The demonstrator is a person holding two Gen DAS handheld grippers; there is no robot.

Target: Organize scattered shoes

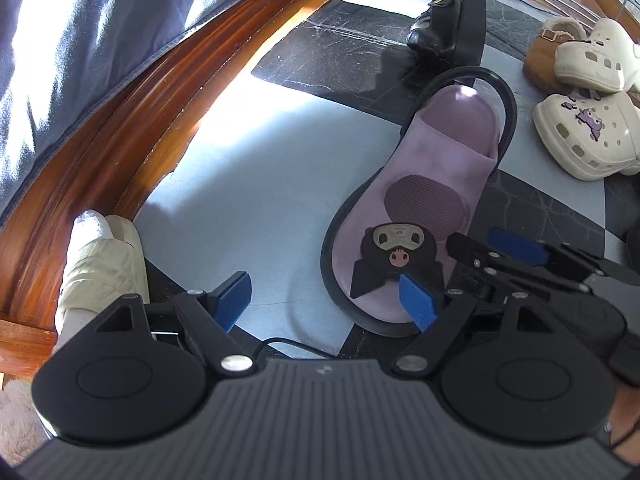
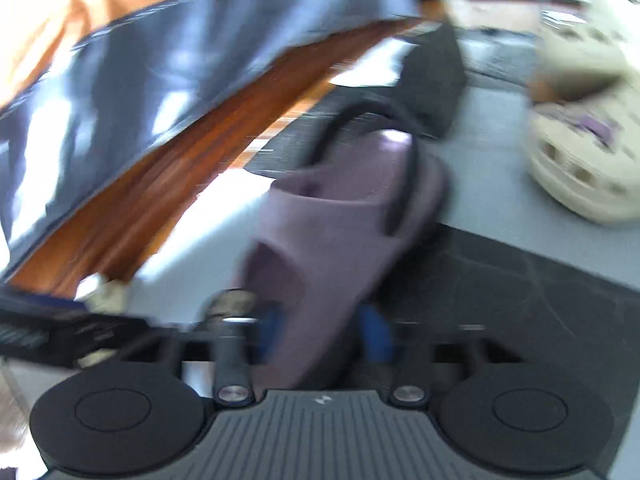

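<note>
purple slipper (image 2: 332, 240) clamped at its heel in right gripper (image 2: 324, 332), lifted over the floor (image 1: 260, 200) | left gripper (image 1: 324, 300) spread wide, holding nothing, just beside it | cream clogs (image 1: 588, 136) near, to the right

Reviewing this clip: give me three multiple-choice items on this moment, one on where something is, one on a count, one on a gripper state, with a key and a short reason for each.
1. Where does the black platform shoe lie relative to the purple slipper?
A. Beyond its far end
B. Beneath it
C. Inside the tan fur-lined clog

2. How many cream clogs show in the left wrist view?
A. One
B. Two
C. Four

3. What state is the left gripper in?
A. Shut on the slipper
B. Open, holding nothing
C. Out of view

Key: 1 A, it sits past the slipper's far end. 2 B, one cream clog lies behind the cream clog with purple charms. 3 B, its blue pads are spread with bare floor between.
</note>
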